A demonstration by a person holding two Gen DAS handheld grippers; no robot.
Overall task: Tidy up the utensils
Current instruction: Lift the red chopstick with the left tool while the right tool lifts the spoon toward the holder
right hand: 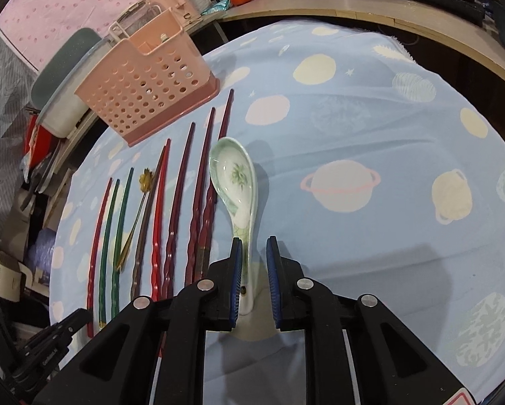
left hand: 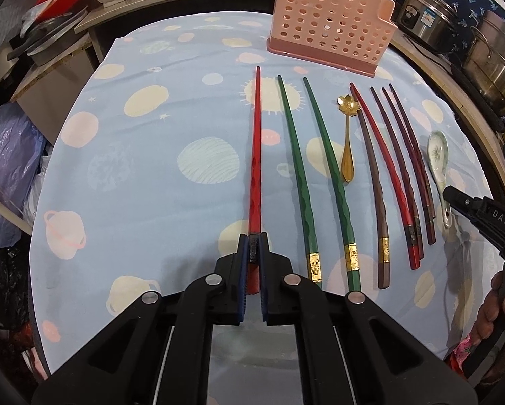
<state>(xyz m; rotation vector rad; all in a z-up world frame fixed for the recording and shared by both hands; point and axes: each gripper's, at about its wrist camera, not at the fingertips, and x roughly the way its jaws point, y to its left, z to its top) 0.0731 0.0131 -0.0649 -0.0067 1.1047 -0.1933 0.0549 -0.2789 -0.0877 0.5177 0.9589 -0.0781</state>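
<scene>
While the left gripper (left hand: 255,236) pinches the near end of a red chopstick (left hand: 256,155), its jaws closed tight on it, the right gripper (right hand: 254,241) straddles the handle of the ceramic spoon (right hand: 234,182); the left pad touches the handle, the right pad stands clear, so the jaws are slightly apart. Green chopsticks (left hand: 298,168), a gold spoon (left hand: 347,148) and darker chopsticks (left hand: 404,168) lie in a row on the planet-print tablecloth (left hand: 151,168). Toward the tabletop's far edge stands the pink holder (left hand: 330,23).
</scene>
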